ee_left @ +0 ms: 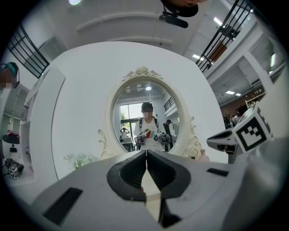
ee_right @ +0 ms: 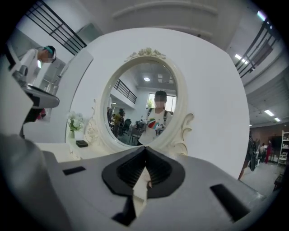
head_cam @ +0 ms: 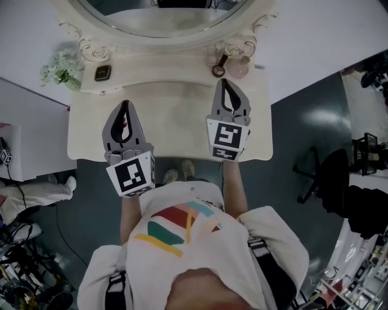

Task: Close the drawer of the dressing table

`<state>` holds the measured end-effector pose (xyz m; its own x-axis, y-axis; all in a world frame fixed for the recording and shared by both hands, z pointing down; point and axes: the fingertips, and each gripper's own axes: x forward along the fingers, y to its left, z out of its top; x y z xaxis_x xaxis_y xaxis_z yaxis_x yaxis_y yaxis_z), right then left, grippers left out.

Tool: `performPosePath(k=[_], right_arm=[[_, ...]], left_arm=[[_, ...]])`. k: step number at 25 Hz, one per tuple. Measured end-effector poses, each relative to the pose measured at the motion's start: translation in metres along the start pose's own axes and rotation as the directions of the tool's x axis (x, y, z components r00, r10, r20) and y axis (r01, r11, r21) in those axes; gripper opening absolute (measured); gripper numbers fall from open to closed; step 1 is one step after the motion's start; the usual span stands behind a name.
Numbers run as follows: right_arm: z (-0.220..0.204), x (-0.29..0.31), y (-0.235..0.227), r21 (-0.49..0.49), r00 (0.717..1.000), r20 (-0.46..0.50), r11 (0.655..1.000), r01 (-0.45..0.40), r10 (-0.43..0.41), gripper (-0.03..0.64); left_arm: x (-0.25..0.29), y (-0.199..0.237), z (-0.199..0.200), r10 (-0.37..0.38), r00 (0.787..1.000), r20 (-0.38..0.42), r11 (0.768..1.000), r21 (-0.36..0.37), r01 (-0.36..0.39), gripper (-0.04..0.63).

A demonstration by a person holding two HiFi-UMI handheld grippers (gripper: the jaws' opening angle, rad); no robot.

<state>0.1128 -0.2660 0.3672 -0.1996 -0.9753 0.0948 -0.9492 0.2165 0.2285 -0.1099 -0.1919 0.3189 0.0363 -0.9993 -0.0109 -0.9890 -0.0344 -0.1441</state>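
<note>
The cream dressing table [head_cam: 176, 124] lies below me, its oval mirror [head_cam: 163, 15] at the far edge. No drawer front sticks out past the table's near edge in the head view. My left gripper [head_cam: 125, 104] hovers over the left part of the tabletop, shut and empty. My right gripper [head_cam: 223, 82] hovers over the right part, a little farther in, also shut with nothing in it. Both point level at the mirror [ee_left: 144, 117] [ee_right: 144, 108]. In each gripper view the jaws meet at the tips: left gripper [ee_left: 146, 153], right gripper [ee_right: 145, 149].
On the table's back shelf stand white flowers [head_cam: 60, 69], a small dark box [head_cam: 102, 72] and pink bottles [head_cam: 235, 63]. A white cabinet [head_cam: 24, 139] stands to the left, a black chair [head_cam: 321, 175] to the right. My feet show under the table's near edge.
</note>
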Motion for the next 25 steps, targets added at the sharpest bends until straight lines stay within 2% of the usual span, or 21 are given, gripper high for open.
performPosePath(k=[8,12,22,25], right_arm=[[0.045,-0.03,0.074,0.022,0.983,0.094,0.987,-0.161,0.159,0.002],[0.05,-0.045,0.1,-0.001,0.966,0.1,0.971,-0.24,0.239,0.002],[0.063,-0.072,0.125,-0.044,0.941,0.12,0.948,-0.314,0.317,0.002],[0.067,-0.078,0.128,-0.044,0.938,0.128,0.947,-0.319,0.322,0.002]], left_arm=[[-0.011,0.0,0.006,-0.013,1.0,0.02,1.0,0.018,0.012,0.008],[-0.017,-0.001,0.008,-0.008,0.999,0.036,1.0,0.016,0.008,0.008],[-0.028,0.0,0.007,0.006,0.998,0.056,1.0,0.009,-0.006,0.008],[-0.031,-0.003,0.006,-0.011,1.0,0.01,1.0,0.003,0.011,0.008]])
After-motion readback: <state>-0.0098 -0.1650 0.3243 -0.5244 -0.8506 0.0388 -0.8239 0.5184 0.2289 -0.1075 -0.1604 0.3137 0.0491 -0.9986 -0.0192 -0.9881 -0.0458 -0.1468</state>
